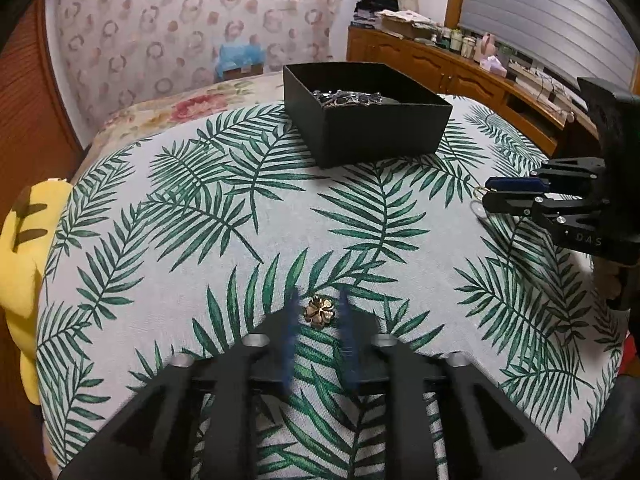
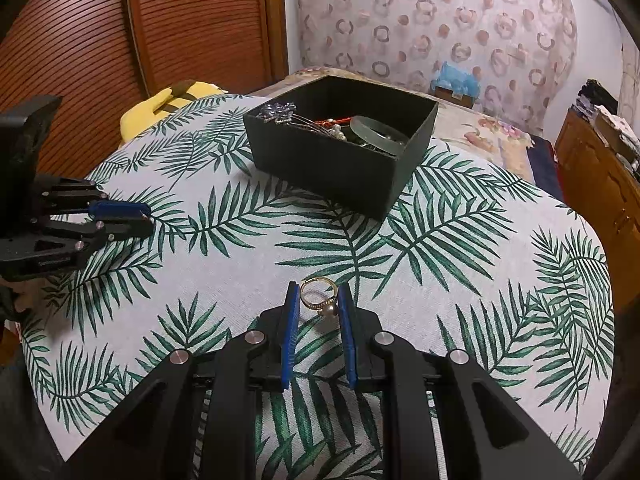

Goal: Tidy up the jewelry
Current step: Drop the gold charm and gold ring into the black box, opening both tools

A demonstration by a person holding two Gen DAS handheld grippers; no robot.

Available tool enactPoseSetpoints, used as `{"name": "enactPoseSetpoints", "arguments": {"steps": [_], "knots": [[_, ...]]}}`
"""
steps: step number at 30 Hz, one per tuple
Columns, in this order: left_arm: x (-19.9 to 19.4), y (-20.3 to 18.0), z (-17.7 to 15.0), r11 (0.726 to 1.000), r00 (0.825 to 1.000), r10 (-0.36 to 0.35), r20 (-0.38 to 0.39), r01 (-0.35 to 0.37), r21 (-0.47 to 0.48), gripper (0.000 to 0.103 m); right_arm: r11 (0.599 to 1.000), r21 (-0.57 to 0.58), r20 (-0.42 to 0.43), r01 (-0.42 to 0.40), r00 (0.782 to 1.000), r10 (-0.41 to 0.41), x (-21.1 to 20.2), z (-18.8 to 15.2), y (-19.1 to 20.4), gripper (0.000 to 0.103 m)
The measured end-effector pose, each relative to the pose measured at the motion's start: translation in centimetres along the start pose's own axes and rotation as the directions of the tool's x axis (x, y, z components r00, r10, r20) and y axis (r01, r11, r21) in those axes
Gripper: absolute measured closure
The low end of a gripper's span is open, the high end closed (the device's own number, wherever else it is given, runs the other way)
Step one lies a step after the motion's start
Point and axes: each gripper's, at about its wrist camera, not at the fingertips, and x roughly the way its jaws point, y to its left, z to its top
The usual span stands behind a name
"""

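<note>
A gold flower-shaped brooch (image 1: 318,311) lies on the leaf-print cloth between the blue pads of my left gripper (image 1: 318,304); the jaws are open around it, with small gaps on both sides. A gold ring with a dark pearl (image 2: 319,295) sits between the pads of my right gripper (image 2: 319,294), which is closed on it. The black jewelry box (image 1: 372,120) stands at the far side and holds a hairpin, beads and a green bangle (image 2: 380,134). The right gripper also shows in the left wrist view (image 1: 490,192), and the left gripper in the right wrist view (image 2: 148,218).
The round table (image 2: 480,280) is covered by a palm-leaf cloth. A yellow plush toy (image 1: 20,272) lies at its left edge. A bed with a floral cover (image 1: 192,104) is behind, and a wooden sideboard (image 1: 460,68) with clutter stands at the right.
</note>
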Motion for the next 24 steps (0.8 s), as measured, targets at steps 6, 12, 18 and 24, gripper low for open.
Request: {"name": "enactPoseSetpoints", "arguments": {"steps": [6, 12, 18, 24], "knots": [[-0.4, -0.3, 1.1, 1.0, 1.0, -0.013, 0.028, 0.013, 0.003, 0.089, 1.0, -0.01, 0.019, -0.003, 1.0, 0.003, 0.0, 1.0, -0.3, 0.082], [-1.0, -1.1, 4.4, 0.999, 0.995, -0.02, 0.094, 0.018, 0.029, 0.089, 1.0, -0.022, 0.089, -0.003, 0.996, 0.005, -0.7, 4.5, -1.2, 0.082], [-1.1, -1.1, 8.0, 0.999, 0.989, -0.022, 0.149, 0.016, 0.043, 0.089, 1.0, -0.013, 0.139, -0.015, 0.99, 0.017, -0.8, 7.8, -2.6, 0.082], [-0.6, -1.0, 11.2, 0.999, 0.983, -0.025, 0.184, 0.016, 0.051, 0.089, 1.0, -0.003, 0.139, -0.022, 0.99, 0.022, 0.5, 9.4, -3.7, 0.081]]}}
